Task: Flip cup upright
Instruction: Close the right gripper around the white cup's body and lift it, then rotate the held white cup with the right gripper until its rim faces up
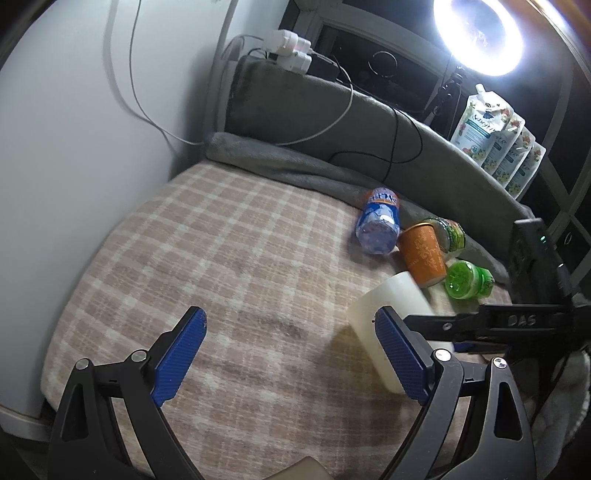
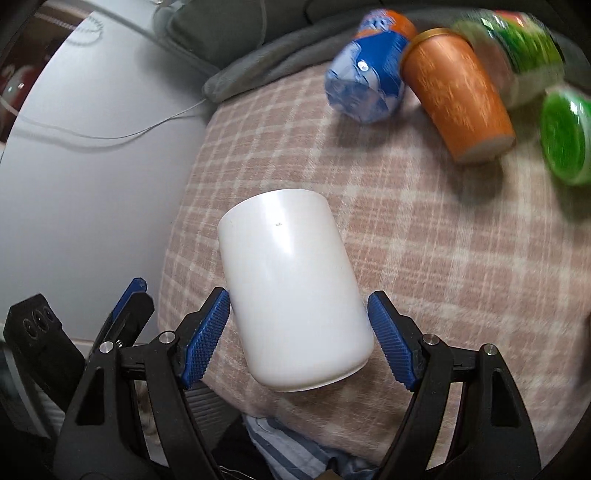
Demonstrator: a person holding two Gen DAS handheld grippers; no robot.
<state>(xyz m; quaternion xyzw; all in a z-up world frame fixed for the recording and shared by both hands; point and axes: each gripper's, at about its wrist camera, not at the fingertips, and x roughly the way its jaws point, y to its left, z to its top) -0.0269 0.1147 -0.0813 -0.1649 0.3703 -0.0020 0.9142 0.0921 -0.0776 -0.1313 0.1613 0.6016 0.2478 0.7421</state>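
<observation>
A white cup (image 2: 291, 288) lies on its side on the checked blanket (image 2: 424, 258), tilted. My right gripper (image 2: 299, 332) is open, its blue pads on either side of the cup; whether the pads touch it is unclear. In the left wrist view the same cup (image 1: 388, 317) lies partly behind my left gripper's right finger (image 1: 399, 354), and the right gripper's black arm (image 1: 498, 325) reaches in from the right. My left gripper (image 1: 288, 332) is open and empty, left of the cup. The left gripper's fingers (image 2: 129, 306) show at lower left in the right wrist view.
Behind the cup lie a blue-labelled bottle (image 1: 378, 225), an orange cup (image 1: 424, 254), a green-labelled jar (image 1: 452, 232) and a green-lidded container (image 1: 467, 284). A grey headboard (image 1: 332, 110) with cables, a white wall (image 1: 74, 147), a ring light (image 1: 478, 33) and refill pouches (image 1: 498, 136) stand beyond.
</observation>
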